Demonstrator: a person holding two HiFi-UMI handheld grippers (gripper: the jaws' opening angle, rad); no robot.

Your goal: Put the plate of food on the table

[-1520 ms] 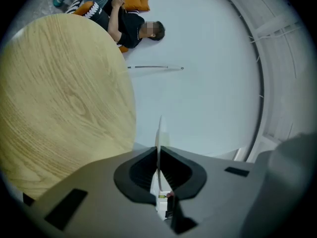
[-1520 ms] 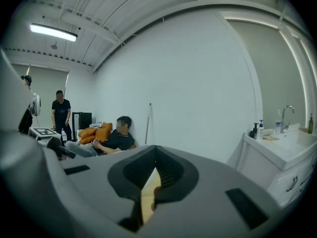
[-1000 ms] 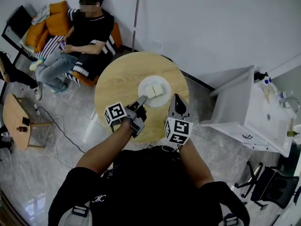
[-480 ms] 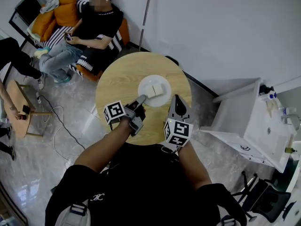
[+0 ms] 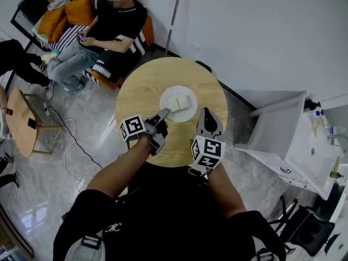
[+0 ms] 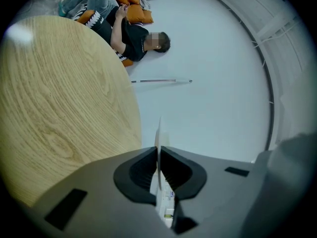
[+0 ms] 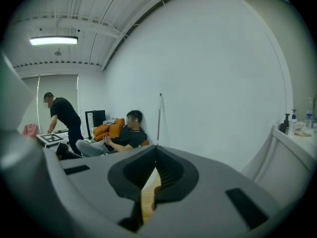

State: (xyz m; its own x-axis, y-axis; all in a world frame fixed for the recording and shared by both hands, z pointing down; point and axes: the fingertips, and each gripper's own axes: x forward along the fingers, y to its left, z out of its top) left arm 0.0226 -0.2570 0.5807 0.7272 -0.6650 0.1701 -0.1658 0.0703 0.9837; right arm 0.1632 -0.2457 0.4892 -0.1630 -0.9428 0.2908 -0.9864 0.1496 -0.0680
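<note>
Plate (image 5: 185,116) w/ food (image 5: 179,102) at table (image 5: 141,91) centre, prob. down or nearly so. Left gripper (image 5: 164,113) clamped on rim at plate's 7 o'clock. Right gripper (image 5: 205,113) near 4 o'clock, jaws together, empty. Left to do: release, back off.

My left gripper (image 5: 163,115) is in the middle of the frame, on a bare forearm. Its fingers (image 6: 140,171) press together on the thin rim of the plate (image 5: 191,112). My right gripper (image 5: 205,114) points up beside it, fingers (image 7: 171,175) closed with nothing between them.
</note>
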